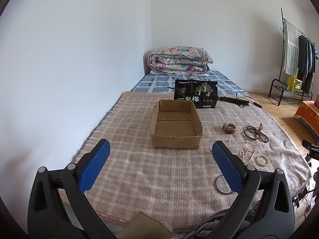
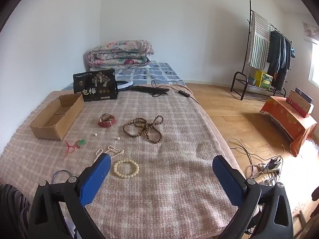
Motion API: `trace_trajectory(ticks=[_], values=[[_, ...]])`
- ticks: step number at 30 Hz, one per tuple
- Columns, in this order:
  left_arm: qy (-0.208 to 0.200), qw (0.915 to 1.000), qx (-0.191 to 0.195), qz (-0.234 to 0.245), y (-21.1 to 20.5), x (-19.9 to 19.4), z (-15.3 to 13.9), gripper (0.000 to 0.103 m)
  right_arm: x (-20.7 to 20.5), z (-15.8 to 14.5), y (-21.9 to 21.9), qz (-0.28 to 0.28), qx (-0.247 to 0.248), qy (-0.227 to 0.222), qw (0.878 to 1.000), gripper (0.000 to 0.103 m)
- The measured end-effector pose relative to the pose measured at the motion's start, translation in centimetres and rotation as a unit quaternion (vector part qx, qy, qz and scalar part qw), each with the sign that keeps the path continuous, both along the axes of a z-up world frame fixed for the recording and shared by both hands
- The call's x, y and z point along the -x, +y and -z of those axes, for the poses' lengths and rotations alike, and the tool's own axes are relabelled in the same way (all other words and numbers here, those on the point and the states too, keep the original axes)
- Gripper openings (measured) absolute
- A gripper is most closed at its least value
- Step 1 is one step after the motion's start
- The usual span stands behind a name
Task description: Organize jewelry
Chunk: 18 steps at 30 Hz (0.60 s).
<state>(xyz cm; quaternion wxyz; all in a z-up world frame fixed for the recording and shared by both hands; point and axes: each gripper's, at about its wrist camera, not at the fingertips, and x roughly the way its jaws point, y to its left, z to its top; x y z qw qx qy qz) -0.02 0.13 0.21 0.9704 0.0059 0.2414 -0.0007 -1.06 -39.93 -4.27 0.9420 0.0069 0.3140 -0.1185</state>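
Left gripper (image 1: 160,163) wide open, blue fingers (image 1: 95,167) spread over the plaid blanket (image 1: 159,179) on the bed, nothing between them. Right gripper (image 2: 161,176) likewise wide open, fingers (image 2: 227,181) empty, above bare blanket near the bed's front right edge.

Cardboard box (image 1: 176,126) taken as landmark: open-topped, empty, resting flat on the blanket. Directly behind the box, upright, a black printed bag (image 1: 196,94). Beyond the bag, a black hair straightener (image 2: 148,89) with its cord trailing off the bed.

All jewelry outside the box, to its right on the blanket. Nearest to the box's right side: a watch with red strap (image 2: 106,121), lying on its side. Farther right of the watch, a long string of brown beads (image 2: 146,126) looped in a loose tangle. In front of the box's right corner, a red cord with a green pendant (image 2: 74,145). Two loose pearls (image 2: 95,134) between cord and brown beads. Closer to the grippers, a pearl necklace (image 2: 110,151) in a heap, partly hidden behind the right gripper's left finger. Just beside it, a cream bead bracelet (image 2: 126,168) lying in a flat ring. Nearest the front edge, a thin dark bangle (image 1: 221,185), partly covered by a finger in both views.
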Motion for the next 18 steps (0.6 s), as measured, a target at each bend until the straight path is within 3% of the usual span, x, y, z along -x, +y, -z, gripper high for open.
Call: trace_trajectory(ticks=[18], values=[[-0.004, 0.9999, 0.01, 0.001, -0.3, -0.5, -1.8, 0.103, -0.3, -0.2, -0.1, -0.004, -0.005, -0.003, 1.0, 0.103]])
